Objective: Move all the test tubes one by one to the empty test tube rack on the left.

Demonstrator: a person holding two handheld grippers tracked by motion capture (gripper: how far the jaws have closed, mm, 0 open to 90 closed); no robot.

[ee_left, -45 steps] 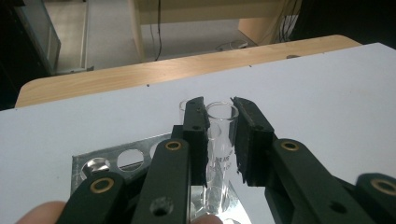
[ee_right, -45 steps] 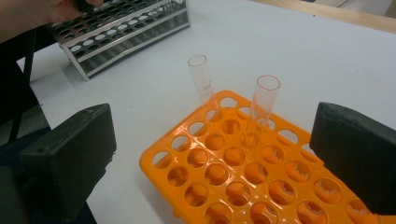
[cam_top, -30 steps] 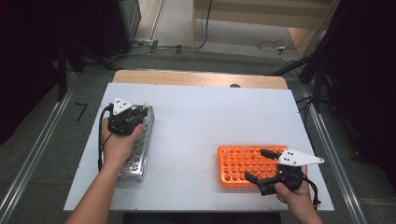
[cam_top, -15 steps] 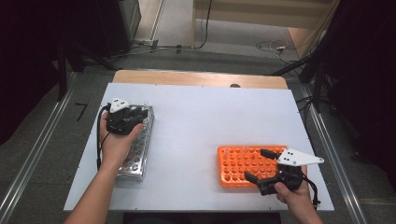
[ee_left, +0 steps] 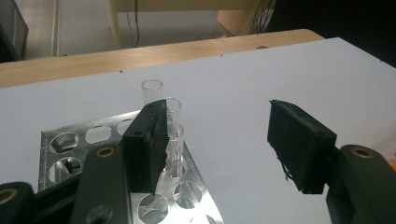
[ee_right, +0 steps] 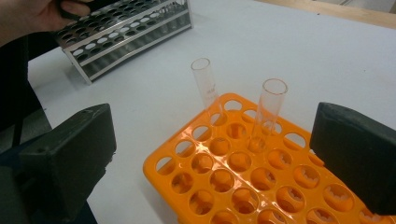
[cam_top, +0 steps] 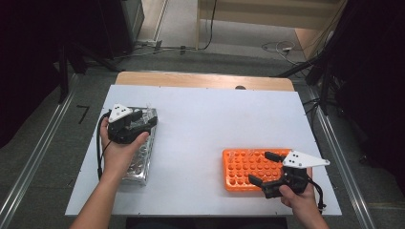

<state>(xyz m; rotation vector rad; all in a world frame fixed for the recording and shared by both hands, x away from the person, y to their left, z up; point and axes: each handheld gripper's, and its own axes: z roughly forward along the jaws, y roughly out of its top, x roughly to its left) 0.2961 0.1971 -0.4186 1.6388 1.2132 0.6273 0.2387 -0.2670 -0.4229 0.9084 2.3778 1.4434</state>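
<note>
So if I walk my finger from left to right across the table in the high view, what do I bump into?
Left gripper over the metal rack → bare white table → orange rack → right gripper at the orange rack's right end.

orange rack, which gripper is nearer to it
Right. The right gripper hovers over the near right end of the orange rack, jaws open. The left gripper is across the table over the metal rack, jaws just opened.
</note>
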